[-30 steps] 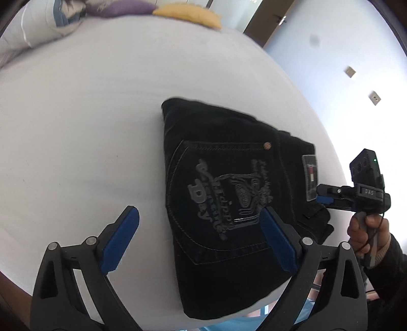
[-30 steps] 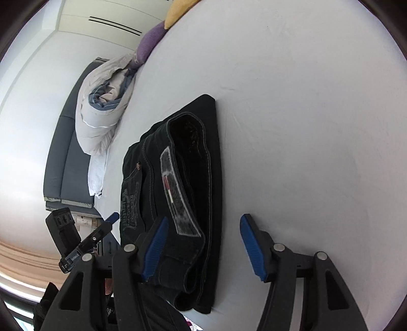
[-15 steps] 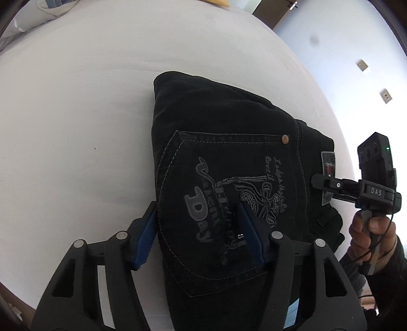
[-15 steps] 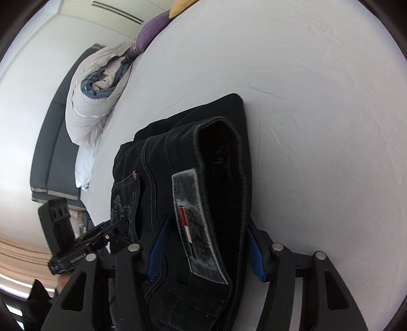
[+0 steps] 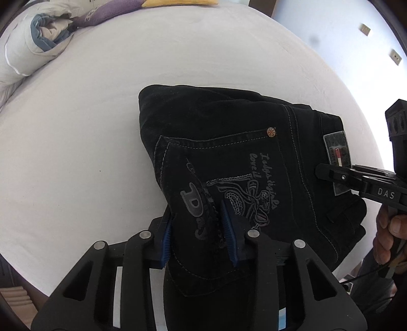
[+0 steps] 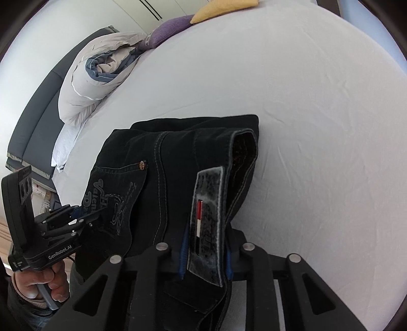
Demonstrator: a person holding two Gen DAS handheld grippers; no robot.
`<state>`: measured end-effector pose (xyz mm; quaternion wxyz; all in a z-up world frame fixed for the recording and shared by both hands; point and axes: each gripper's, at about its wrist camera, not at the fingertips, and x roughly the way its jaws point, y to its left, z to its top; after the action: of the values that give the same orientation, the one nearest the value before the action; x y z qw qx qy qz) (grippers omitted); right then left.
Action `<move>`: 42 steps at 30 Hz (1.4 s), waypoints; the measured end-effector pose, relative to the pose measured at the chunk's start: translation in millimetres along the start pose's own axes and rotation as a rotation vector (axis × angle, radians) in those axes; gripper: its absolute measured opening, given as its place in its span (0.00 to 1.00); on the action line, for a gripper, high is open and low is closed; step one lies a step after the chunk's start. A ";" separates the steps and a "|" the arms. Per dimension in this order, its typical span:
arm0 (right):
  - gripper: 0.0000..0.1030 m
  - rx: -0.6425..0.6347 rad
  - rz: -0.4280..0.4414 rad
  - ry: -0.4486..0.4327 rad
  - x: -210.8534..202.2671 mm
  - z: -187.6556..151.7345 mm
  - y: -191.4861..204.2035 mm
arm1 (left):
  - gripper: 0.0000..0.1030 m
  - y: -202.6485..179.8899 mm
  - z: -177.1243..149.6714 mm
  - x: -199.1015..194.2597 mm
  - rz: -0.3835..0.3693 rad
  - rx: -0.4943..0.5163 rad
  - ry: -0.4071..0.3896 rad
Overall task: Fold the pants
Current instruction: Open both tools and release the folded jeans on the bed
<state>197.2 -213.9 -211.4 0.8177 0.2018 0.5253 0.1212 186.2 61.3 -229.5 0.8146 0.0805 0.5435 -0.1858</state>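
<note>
both tongs closing onto the pants (image 5: 229,157).

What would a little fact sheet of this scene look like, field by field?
Surface: white bed sheet
Garment: black jeans, folded into a thick bundle
Left gripper: jaws closing on the back-pocket edge, denim bunched between the pads
Right gripper: jaws closing on the waistband at the grey brand patch
Bedding: rolled duvet, purple cushion, yellow cushion at the bed's far end
</note>
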 end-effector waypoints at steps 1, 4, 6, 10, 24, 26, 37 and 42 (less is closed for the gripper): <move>0.20 -0.009 -0.003 -0.006 -1.7 0.2 1.5 | 0.29 -2.5 -0.1 -1.3 0.007 0.001 -0.002; 0.18 -0.041 -0.017 -0.029 -9.4 0.0 8.4 | 0.25 -9.5 0.2 -7.2 0.023 0.001 -0.011; 0.17 -0.065 -0.025 -0.051 -16.7 -0.1 13.9 | 0.22 -10.4 0.7 -11.7 0.029 0.002 -0.019; 0.16 -0.109 -0.023 -0.097 -36.3 1.4 25.6 | 0.21 -11.4 2.9 -32.9 0.027 0.009 -0.050; 0.16 -0.095 -0.043 -0.257 -105.3 58.5 -20.6 | 0.20 -87.1 97.9 -77.6 0.008 0.108 -0.185; 0.16 -0.089 -0.056 -0.259 -103.0 73.5 -33.7 | 0.20 -100.5 121.0 -72.2 0.013 0.123 -0.192; 0.17 0.032 -0.061 -0.182 -55.8 139.0 -137.5 | 0.21 -141.6 192.0 33.0 0.023 0.163 -0.124; 0.38 0.087 0.028 -0.157 -31.1 138.2 -179.2 | 0.31 -133.6 188.7 72.9 0.019 0.118 -0.089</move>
<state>307.1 -414.0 -217.4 0.8450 0.2536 0.4614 0.0935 320.2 -140.0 -212.1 0.8335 0.1253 0.4939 -0.2135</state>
